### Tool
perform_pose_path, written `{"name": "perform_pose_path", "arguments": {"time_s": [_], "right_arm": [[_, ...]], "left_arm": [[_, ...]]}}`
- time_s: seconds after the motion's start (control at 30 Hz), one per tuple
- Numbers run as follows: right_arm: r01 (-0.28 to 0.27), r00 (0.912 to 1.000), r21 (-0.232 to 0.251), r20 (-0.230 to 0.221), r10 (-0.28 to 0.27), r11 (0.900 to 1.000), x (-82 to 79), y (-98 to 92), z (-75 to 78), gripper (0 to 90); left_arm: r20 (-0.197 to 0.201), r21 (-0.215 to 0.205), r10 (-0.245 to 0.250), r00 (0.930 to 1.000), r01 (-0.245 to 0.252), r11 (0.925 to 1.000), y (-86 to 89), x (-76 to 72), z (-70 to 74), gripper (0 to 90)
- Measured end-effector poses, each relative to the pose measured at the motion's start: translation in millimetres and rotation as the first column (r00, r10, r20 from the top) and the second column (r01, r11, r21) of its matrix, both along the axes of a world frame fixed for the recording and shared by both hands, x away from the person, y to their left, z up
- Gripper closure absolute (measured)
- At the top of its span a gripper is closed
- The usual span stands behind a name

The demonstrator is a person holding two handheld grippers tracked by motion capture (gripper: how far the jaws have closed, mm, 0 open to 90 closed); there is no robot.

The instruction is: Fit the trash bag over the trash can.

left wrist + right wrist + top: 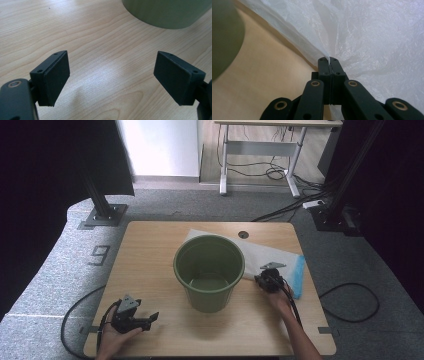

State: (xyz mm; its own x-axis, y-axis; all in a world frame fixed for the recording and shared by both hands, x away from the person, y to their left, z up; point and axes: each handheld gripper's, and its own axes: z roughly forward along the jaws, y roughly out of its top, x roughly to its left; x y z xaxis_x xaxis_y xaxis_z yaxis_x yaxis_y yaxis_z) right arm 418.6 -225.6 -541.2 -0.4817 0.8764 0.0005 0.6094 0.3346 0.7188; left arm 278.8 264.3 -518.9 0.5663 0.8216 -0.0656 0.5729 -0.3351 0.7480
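Left tool [150, 319] rests low on the desk [150, 250] at its near left corner, jaws spread wide with only bare wood grain between the pads [56, 75].

Green bucket [209, 270] stands upright at desk centre, mouth up; nothing visible inside but its own floor.

White plastic bag [280, 257], with a blue strip along its right end, lies flat behind and right of the bucket. Its long axis runs from behind the bucket's rim down toward the desk's right edge.

Right tool [265, 281] sits just right of the bucket at the bag's near edge. Jaws clamped together, a pinch of the bag's film [329, 58] caught between the tips and puckered there.
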Motion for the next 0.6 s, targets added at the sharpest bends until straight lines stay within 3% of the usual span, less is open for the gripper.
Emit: {"name": "perform_pose_path", "arguments": {"time_s": [0.2, 0.37, 0.5, 0.53, 0.6], "right_arm": [[0.027, 0.9991, 0.001, 0.032, -0.027, 1.0, -57.0, -29.8, 2.5, 88.2], [0.048, 0.9988, 0.069, 0.011, -0.049, 0.996, -93.1, -48.8, 0.5, 88.2], [0.079, 0.9968, 0.01, 0.009, -0.079, 0.997, -114.1, -56.1, -4.3, 87.1], [0.084, 0.9964, 0.007, 0.008, -0.084, 0.996, -116.2, -57.0, -3.5, 84.3], [0.082, 0.9962, 0.015, 0.027, -0.082, 0.997, -119.3, -55.0, 1.5, 69.5]], "left_arm": [[-0.01, -0.002, -0.001, 1.0, 0.001, 1.0, -0.6, 1.1, -0.8, 13.9], [-0.02, -0.005, 0.01, 0.9997, -0.011, 0.9999, -3.0, 3.2, -0.8, 14.2], [-0.031, 0.007, 0.001, 0.9995, -0.001, 1.0, -7.3, 3.1, -1.9, 14.3], [-0.032, 0.008, -0.002, 0.9995, 0.002, 1.0, -7.8, 2.9, -2.0, 14.3], [-0.033, 0.007, -0.004, 0.9994, 0.004, 1.0, -8.1, 2.9, -2.0, 14.3]]}}
